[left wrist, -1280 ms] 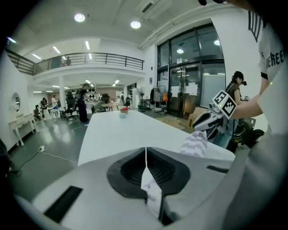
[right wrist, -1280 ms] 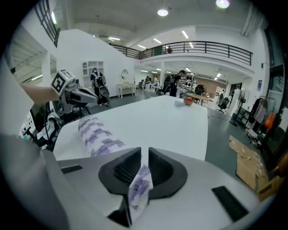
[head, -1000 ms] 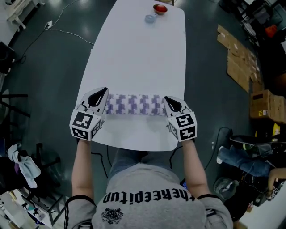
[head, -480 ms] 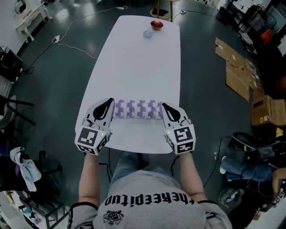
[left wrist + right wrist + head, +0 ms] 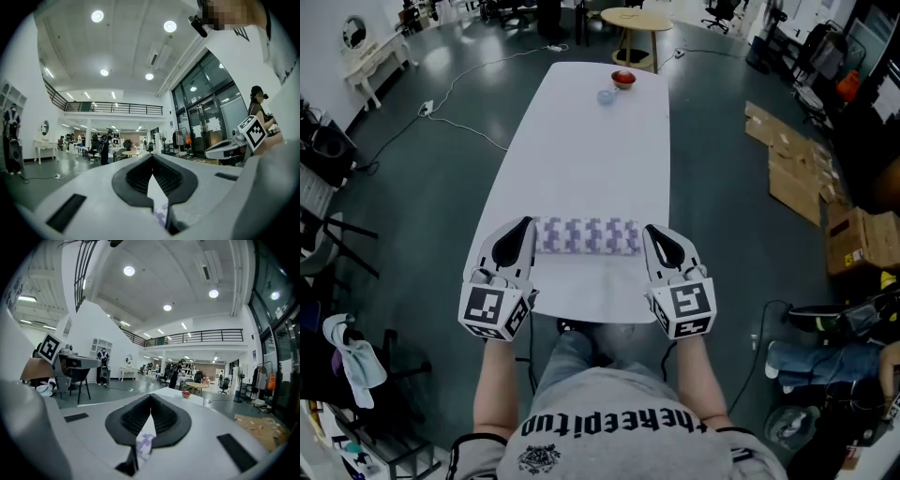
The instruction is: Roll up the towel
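The towel, white with purple checks, lies rolled into a log across the near part of the long white table. Above its left end hangs my left gripper, shut and empty. My right gripper hovers over the right end, also shut with nothing in it. In the left gripper view the jaws meet at the tips, and a sliver of the towel shows below through the gap. The right gripper view shows shut jaws with the towel underneath.
A red bowl and a small bluish dish stand at the table's far end. A round wooden table is beyond it. Flattened cardboard lies on the floor to the right, and a cable to the left.
Both grippers have risen off the table and drawn slightly back toward the person, still shut. The rolled towel stays where it lay.
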